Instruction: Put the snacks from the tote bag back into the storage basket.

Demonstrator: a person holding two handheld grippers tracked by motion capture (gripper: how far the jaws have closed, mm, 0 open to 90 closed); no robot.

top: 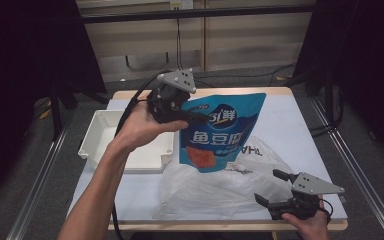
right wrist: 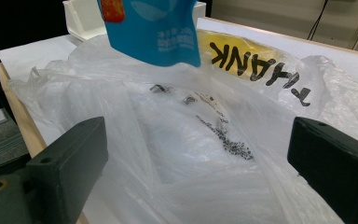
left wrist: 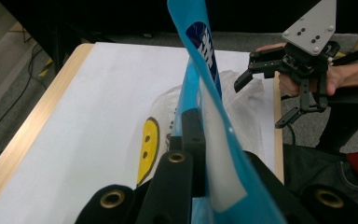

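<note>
White paper covers my desk [top: 300,125]. At five o'clock a clear plastic bag [top: 220,185] lies crumpled; at nine, a white tray [top: 105,135]. My left claw [top: 192,117] clamps the blue pouch [top: 225,132] above the bag; my right claw [top: 275,187] gapes empty at the bag's edge.

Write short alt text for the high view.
The left gripper holds a blue food pouch up over a clear plastic bag on the table. The right gripper waits open beside the bag; a white tray sits left.
</note>
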